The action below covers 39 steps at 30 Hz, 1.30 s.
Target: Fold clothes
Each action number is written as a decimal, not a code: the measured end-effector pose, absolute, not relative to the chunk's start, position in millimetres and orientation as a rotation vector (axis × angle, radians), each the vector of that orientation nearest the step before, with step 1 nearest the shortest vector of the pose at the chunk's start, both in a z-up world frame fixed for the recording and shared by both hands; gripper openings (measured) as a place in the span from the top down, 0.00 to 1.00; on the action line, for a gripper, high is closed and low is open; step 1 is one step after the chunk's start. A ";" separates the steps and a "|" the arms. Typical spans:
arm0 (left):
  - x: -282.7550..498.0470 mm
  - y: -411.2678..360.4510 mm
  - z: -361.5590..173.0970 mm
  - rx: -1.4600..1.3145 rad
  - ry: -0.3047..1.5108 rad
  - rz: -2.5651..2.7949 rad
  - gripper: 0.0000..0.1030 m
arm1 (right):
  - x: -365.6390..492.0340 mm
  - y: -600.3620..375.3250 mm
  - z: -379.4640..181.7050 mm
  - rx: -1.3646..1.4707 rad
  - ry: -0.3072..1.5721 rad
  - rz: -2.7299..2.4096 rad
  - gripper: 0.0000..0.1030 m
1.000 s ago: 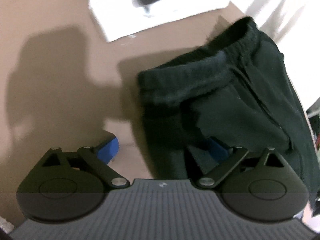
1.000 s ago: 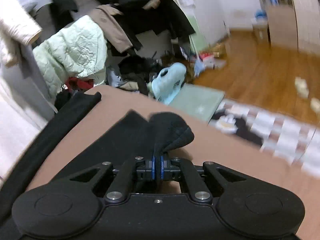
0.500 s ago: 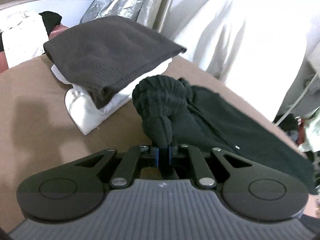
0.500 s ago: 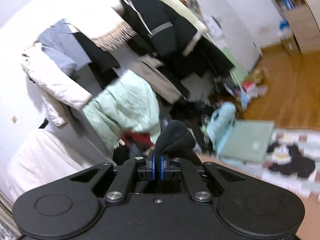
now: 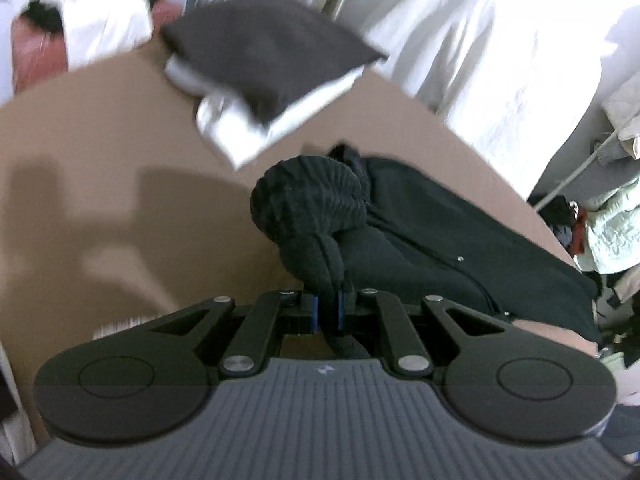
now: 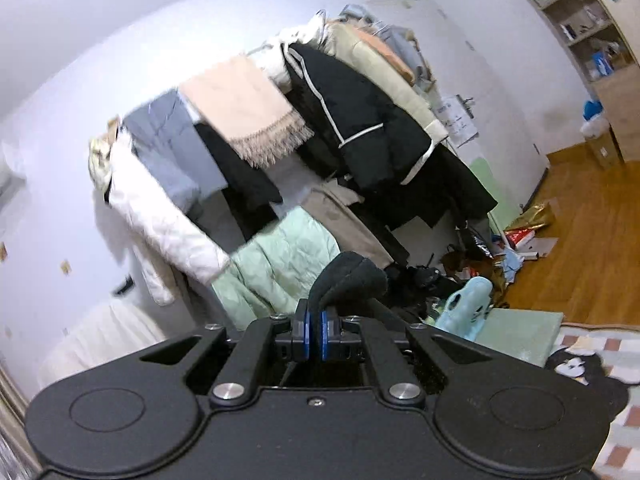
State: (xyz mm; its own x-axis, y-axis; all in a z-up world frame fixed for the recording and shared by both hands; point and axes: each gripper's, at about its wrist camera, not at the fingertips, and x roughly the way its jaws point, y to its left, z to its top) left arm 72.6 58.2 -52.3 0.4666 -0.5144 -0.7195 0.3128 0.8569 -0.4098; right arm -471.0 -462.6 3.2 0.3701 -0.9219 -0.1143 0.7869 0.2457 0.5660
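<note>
Left wrist view: a second ago the left gripper hung open over the flat black trousers; now its jaws are clamped on the bunched waistband, which bulges at twelve o'clock, with the legs trailing toward three o'clock across the brown table. Right wrist view: the right gripper, pinched shut on a trouser cuff, has swung up from the table toward the clothes rack, so I judge the garment is being lifted for a fold.

Black trousers on brown table; dark grey top over white garment; checked rug.
</note>
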 end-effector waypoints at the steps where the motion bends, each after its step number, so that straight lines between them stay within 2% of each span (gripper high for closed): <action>1: 78.7 52.3 -55.4 -0.234 0.974 -0.517 0.92 | -466.0 -470.3 -2.5 0.611 -0.233 -1.186 0.95; 6: 109.5 22.7 -70.6 -0.238 1.048 -0.533 0.92 | -418.0 -532.1 -41.3 0.671 -0.068 -1.172 0.95; 9: 128.0 4.9 -79.7 -0.241 1.092 -0.543 0.92 | -376.0 -579.7 -57.1 0.588 0.032 -1.166 0.95; 13: 180.3 -26.0 -72.2 -0.289 1.067 -0.518 0.92 | -315.5 -648.3 -56.6 0.493 0.157 -1.110 0.95; 17: 235.2 -76.4 -102.8 -0.290 1.106 -0.476 0.92 | -249.1 -709.7 -50.4 0.448 0.191 -1.049 0.95; 19: 253.3 -97.1 -123.5 -0.292 1.093 -0.455 0.92 | -211.2 -735.3 -50.1 0.413 0.259 -1.053 0.95; 23: 247.1 -138.5 -131.6 -0.109 0.966 -0.475 0.91 | -153.0 -772.8 -51.7 0.400 0.337 -1.067 0.95; 29: 262.6 -146.8 -143.0 -0.163 0.936 -0.513 0.91 | -84.6 -811.0 -67.7 0.377 0.446 -1.096 0.95; 32: 279.6 -145.2 -153.8 -0.238 0.966 -0.517 0.87 | -65.1 -843.2 -87.5 0.570 0.508 -1.006 0.83; 33: 285.0 -143.4 -157.5 -0.279 0.983 -0.523 0.86 | -65.7 -848.3 -93.2 0.637 0.478 -1.002 0.68; 34: 287.8 -141.1 -160.6 -0.313 0.994 -0.526 0.84 | -71.5 -846.5 -97.4 0.686 0.413 -1.011 0.49; 35: 288.2 -138.5 -162.2 -0.337 0.996 -0.528 0.84 | -79.3 -841.7 -101.5 0.732 0.338 -1.005 0.43; 39: 272.9 -126.3 -158.1 -0.350 0.934 -0.580 0.78 | -111.3 -796.2 -118.4 0.864 0.121 -0.884 0.42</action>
State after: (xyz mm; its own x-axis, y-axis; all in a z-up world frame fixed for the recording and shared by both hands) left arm 272.9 -126.3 -158.1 0.4603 -0.6056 -0.6491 0.3131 0.7950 -0.5196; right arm -111.3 -796.2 -118.4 0.6505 -0.6280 -0.4272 0.7194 0.3293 0.6116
